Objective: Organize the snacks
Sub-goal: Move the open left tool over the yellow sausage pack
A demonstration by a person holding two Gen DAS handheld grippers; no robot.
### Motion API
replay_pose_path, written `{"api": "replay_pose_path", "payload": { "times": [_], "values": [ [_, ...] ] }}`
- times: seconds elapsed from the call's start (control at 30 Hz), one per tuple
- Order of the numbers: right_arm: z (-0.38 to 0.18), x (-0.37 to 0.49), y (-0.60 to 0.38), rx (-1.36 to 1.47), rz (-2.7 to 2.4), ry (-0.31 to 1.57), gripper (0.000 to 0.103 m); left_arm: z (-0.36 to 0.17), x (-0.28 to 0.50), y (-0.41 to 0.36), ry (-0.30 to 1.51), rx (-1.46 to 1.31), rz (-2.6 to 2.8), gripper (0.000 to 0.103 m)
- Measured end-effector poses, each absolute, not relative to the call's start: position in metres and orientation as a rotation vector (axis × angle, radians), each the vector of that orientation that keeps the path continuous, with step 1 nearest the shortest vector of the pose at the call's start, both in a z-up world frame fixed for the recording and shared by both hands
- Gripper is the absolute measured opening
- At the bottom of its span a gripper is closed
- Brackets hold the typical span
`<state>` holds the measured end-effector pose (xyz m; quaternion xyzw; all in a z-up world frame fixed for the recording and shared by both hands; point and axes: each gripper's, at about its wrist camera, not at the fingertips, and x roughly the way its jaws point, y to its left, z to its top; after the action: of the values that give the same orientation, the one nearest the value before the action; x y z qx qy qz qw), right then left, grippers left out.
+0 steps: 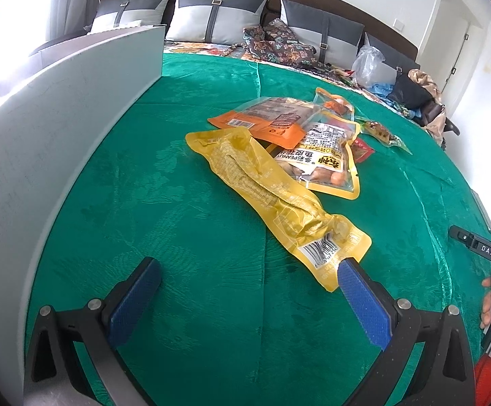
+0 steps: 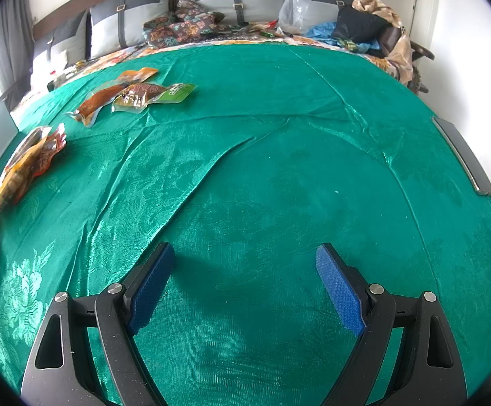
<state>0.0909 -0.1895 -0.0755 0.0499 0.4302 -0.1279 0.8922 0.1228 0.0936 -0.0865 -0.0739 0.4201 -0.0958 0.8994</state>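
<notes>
Status: the task appears to be at its start, judging from how the snacks lie. The surface is a bed covered with a green bedspread [image 2: 279,176]. In the left wrist view, a loose heap of packets lies on the bedspread ahead of the left claw [image 1: 249,274]: a long yellow packet [image 1: 272,196] nearest, its barcode end touching or just under the tip of the claw's right-hand finger; a peanut packet [image 1: 323,162] partly under it; an orange packet [image 1: 265,118] overlapping behind. A second group, a brown-and-green packet cluster [image 2: 137,96], lies well apart toward the pillows in the right wrist view. A tall grey panel [image 1: 59,128] stands at the left edge of the left wrist view; whether it is part of a container for the snacks cannot be told. The left claw stands wide with nothing between its pads. The right claw [image 2: 245,270] also stands wide and empty over bare bedspread, away from every packet. No packet appears sorted, stacked or stowed. Remaining work, as estimated: pick up each packet and place it in an ordered arrangement, probably starting with the yellow packet.
</notes>
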Motion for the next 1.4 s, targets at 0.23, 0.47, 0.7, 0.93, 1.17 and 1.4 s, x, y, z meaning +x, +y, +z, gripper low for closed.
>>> {"api": "replay_pose_path", "payload": {
  "times": [0.23,0.47,0.7,0.93,1.17,1.4],
  "values": [
    [-0.075,0.091,-0.19,0.103,-0.265,0.893,0.088,-0.083,0.12,0.102,0.91,-0.195,-0.216,0.102],
    [-0.075,0.091,-0.19,0.104,-0.265,0.893,0.089,-0.059,0.101,0.116,0.92,-0.263,-0.214,0.102],
    [-0.075,0.091,-0.19,0.103,-0.264,0.893,0.089,-0.046,0.159,0.081,1.046,-0.265,-0.225,0.101],
    [-0.075,0.091,-0.19,0.104,-0.264,0.893,0.089,-0.075,0.197,0.056,1.157,-0.113,-0.12,0.067],
    [-0.075,0.091,-0.189,0.104,-0.264,0.893,0.089,-0.07,0.164,0.1,1.174,-0.128,-0.169,0.037],
    [-0.075,0.091,-0.189,0.104,-0.264,0.893,0.089,-0.077,0.163,0.108,1.204,-0.089,-0.126,0.083]
  ]
}}
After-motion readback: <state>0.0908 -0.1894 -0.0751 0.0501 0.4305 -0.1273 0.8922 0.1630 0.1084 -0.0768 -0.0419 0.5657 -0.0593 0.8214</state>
